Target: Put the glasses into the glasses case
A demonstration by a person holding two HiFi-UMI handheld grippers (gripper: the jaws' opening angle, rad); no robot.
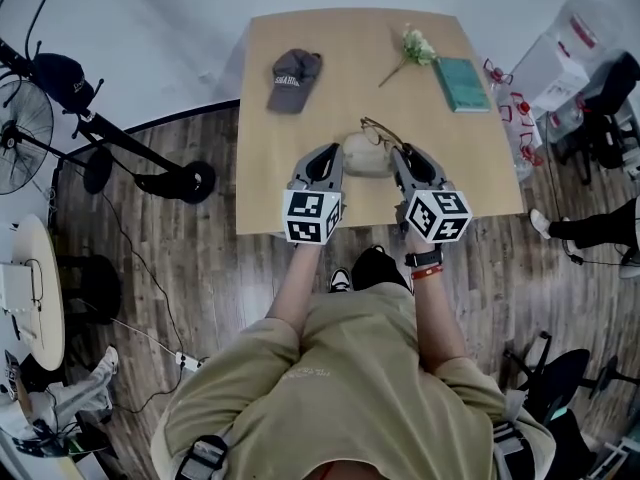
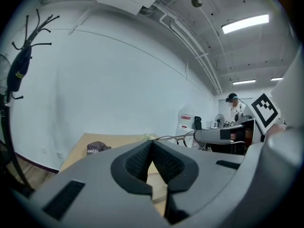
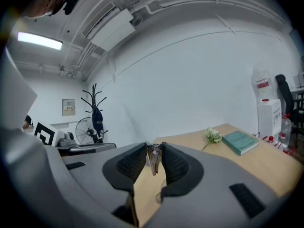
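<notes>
Table (image 1: 330, 118): pale wood, smooth, matt. Floor (image 1: 190, 268): dark wood planks, slight sheen. Cap (image 1: 293, 78): grey cloth. Glasses (image 1: 380, 133): thin metal wire frame, bit shiny. Case (image 1: 366, 156): beige, smooth, matt; material unclear. Book (image 1: 462, 83): teal matt cover. Left gripper (image 2: 152, 144) & right gripper (image 3: 154, 148): grey matt plastic; all 4 pads (image 2: 140, 163) black, fine-ribbed.
</notes>
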